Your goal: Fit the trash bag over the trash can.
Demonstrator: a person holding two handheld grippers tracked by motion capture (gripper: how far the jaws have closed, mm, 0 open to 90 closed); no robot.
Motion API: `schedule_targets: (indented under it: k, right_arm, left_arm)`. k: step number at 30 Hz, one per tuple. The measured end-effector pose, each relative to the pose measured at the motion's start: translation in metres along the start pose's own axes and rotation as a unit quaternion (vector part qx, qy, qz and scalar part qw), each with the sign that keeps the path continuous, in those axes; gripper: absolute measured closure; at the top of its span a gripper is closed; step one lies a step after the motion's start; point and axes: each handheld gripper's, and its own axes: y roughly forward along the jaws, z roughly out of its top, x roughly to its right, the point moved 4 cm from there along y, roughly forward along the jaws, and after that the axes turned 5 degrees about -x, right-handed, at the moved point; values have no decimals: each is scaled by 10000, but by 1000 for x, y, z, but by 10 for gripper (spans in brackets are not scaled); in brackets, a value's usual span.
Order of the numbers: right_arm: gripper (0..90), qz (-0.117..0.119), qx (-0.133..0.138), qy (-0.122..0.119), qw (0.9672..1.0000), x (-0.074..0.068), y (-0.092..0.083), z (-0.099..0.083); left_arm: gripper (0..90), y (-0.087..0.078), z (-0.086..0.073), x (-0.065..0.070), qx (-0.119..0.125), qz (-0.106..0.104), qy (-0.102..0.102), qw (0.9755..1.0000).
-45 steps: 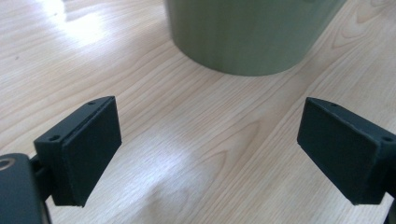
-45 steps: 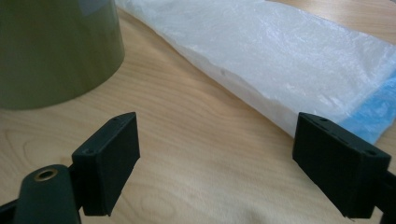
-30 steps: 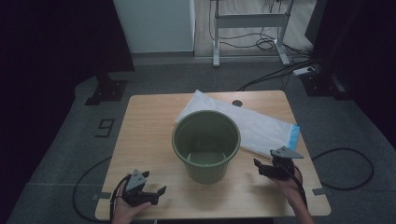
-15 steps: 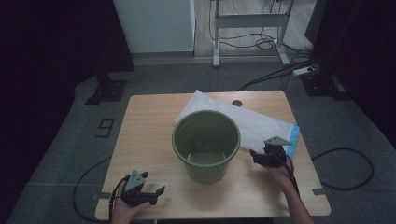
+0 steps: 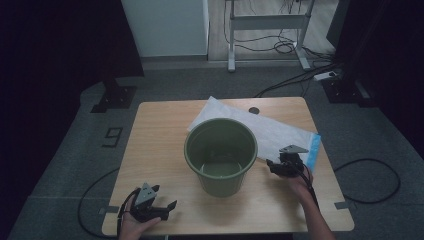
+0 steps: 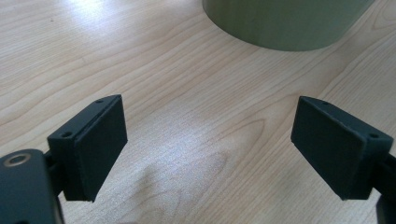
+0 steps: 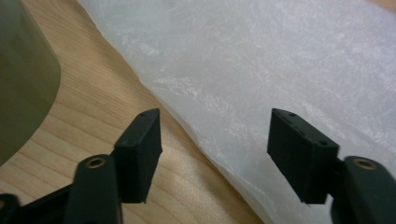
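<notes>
A green plastic bucket (image 5: 220, 155) stands empty in the middle of the wooden table (image 5: 155, 150). Behind it and to its right lies a flat white plastic bag (image 5: 280, 132) with a blue strip at its right end. My right gripper (image 5: 271, 165) hovers at the bag's near edge, just right of the bucket. Its jaws have just been closing and stand apart over the bag's edge (image 7: 205, 140) without pressing on it. My left gripper (image 5: 167, 206) rests near the table's front left, open, with bare wood between its jaws and the bucket (image 6: 285, 23) ahead.
A small dark round spot (image 5: 254, 110) sits near the table's far edge. Cables run on the grey floor around the table, and a metal stand (image 5: 270, 22) rises behind it. Dark curtains hang on both sides.
My right gripper has moved left toward the bucket, to the bag's near edge, and its jaws have narrowed. The left gripper has stayed in place.
</notes>
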Motion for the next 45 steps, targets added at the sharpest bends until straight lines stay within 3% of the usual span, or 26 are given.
schedule_targets:
  k: [16, 24, 30, 35, 37, 45]
  right_arm:
    - [665, -14, -294, 186, 9994, 7, 8, -9]
    - [850, -131, -225, 280, 9993, 11, 7, -12]
    - [888, -218, -194, 205, 9994, 10, 4, -15]
    - [888, -310, -65, 312, 9990, 15, -15, -25]
    - [888, -242, 14, 407, 9989, 19, -30, -37]
    - [888, -95, 74, 511, 9986, 22, -60, -73]
  left_arm:
    - [116, 0, -1, -2, 8, 6, -37, 10000]
    - [123, 0, -2, -2, -2, 18, -58, 10000]
    - [129, 1, -2, -2, -34, 25, -57, 10000]
    - [135, 1, -2, -3, -34, 26, -61, 10000]
    - [136, 1, -2, -2, -40, 27, -46, 10000]
    - [136, 3, -2, 1, -86, 15, -20, 10000]
